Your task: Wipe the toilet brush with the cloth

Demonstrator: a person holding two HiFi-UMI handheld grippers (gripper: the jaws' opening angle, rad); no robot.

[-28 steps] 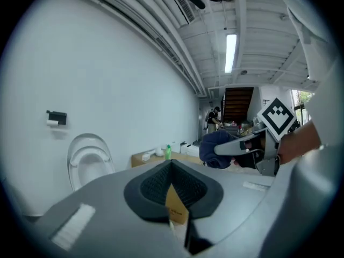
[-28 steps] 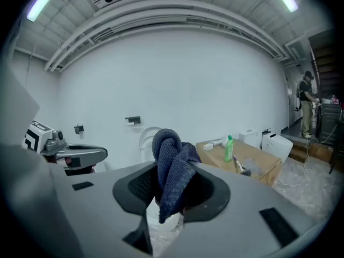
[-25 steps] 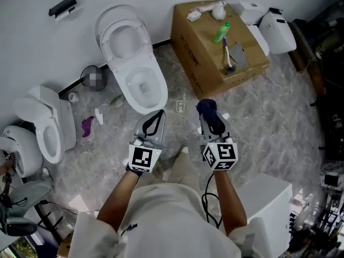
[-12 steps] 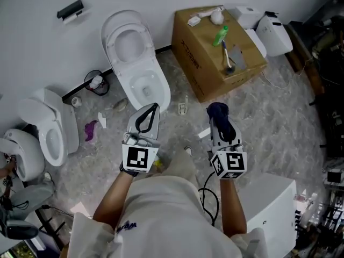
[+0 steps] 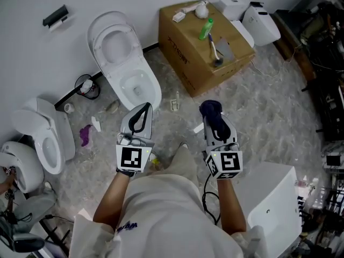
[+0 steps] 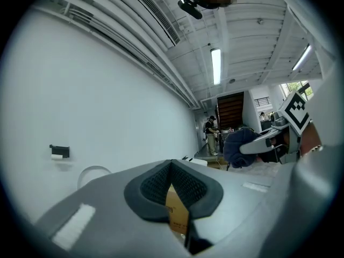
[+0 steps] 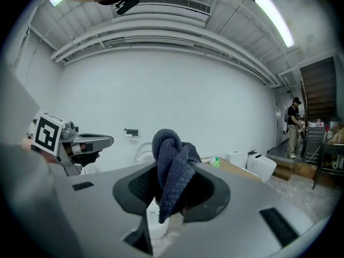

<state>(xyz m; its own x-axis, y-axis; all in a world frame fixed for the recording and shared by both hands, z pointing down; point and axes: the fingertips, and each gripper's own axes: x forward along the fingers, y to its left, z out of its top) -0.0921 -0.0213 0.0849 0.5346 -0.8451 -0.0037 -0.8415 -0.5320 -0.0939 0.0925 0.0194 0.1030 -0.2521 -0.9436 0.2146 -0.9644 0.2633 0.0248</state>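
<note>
Pinching a dark blue knitted cloth in the right gripper, jaws pressed tight on its bunched, twisted folds, with a rounded wad bulging past the tips; holding the left gripper beside it, jaws pressed together at the tips with nothing between them; lying well apart from both, on top of the cardboard box by the wall, the toilet brush, a slim pale handle ending in a dark head, just beside a green bottle and near some small white items; standing open left of the box, a white toilet with its lid raised; showing only in the right gripper view, a person standing by a staircase far off; showing the brush clearly only in the head view
</note>
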